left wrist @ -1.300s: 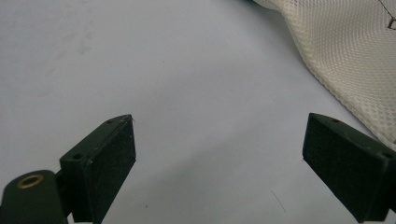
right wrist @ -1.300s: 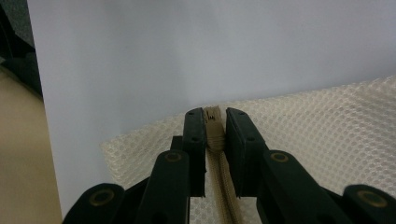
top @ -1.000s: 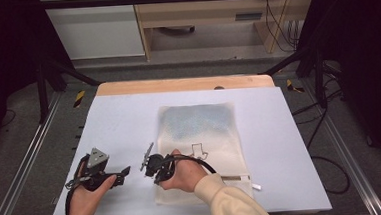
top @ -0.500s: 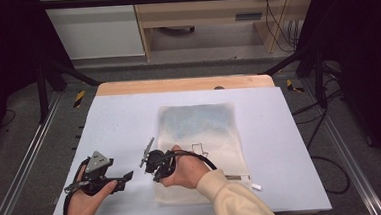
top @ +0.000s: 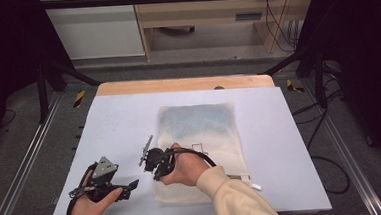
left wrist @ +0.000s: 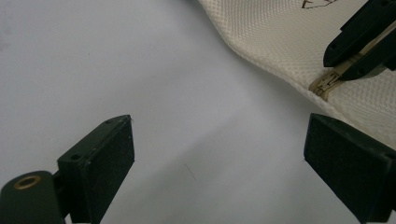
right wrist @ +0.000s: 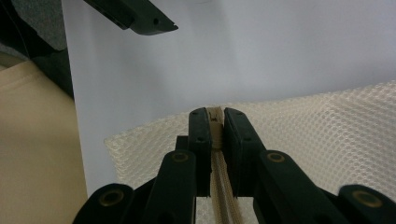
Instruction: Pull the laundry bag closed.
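Note:
A cream mesh bag (top: 200,137) lies flat on the white table (top: 119,122), its zipper along the near edge. My right gripper (top: 156,173) is at the bag's near left corner, shut on the zipper pull (right wrist: 215,120) with mesh (right wrist: 327,135) spreading out behind it. Just left of that corner, my left gripper (top: 131,188) rests low over the bare table, open wide with nothing in it (left wrist: 219,158). In the left gripper view the bag's corner (left wrist: 280,42) and the zipper end (left wrist: 327,84) sit between the right gripper's closed jaws.
A small white tag (top: 255,186) sticks out at the bag's near right corner. A wooden strip (top: 184,84) runs along the table's far edge. Metal rails (top: 26,162) flank both sides, with cables on the floor to the right.
My left gripper has come nearer to me and slightly right, toward the bag's corner. The right gripper has stayed shut on the zipper pull and barely shifted.

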A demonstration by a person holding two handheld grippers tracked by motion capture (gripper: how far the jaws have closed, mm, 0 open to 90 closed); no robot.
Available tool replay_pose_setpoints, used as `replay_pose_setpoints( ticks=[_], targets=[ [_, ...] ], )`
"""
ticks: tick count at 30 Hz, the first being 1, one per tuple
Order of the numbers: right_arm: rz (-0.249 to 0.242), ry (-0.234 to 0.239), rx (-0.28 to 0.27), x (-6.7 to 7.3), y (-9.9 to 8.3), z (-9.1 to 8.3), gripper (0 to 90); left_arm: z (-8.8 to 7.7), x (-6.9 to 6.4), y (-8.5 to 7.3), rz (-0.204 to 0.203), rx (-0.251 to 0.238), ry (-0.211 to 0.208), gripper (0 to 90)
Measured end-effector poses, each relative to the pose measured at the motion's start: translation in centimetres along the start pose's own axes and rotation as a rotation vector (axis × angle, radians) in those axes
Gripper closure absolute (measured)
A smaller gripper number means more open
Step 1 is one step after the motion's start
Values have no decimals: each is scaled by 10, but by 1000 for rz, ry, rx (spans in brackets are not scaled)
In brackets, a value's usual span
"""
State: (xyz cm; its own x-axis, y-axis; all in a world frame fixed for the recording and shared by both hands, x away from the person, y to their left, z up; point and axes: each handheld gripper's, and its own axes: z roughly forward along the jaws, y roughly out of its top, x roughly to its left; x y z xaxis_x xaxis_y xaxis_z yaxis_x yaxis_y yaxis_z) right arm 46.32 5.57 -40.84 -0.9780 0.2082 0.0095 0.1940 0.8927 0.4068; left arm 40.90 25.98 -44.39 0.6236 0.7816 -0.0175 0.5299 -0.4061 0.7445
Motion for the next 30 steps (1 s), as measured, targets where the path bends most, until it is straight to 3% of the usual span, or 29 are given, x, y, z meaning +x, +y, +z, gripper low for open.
replay_pose_setpoints(
  ticks=[30],
  targets=[
    [-11, -6, -3, -1, -1, -1, 819, 5, -29, 7, 36, -36, -98, 66]
  ],
)
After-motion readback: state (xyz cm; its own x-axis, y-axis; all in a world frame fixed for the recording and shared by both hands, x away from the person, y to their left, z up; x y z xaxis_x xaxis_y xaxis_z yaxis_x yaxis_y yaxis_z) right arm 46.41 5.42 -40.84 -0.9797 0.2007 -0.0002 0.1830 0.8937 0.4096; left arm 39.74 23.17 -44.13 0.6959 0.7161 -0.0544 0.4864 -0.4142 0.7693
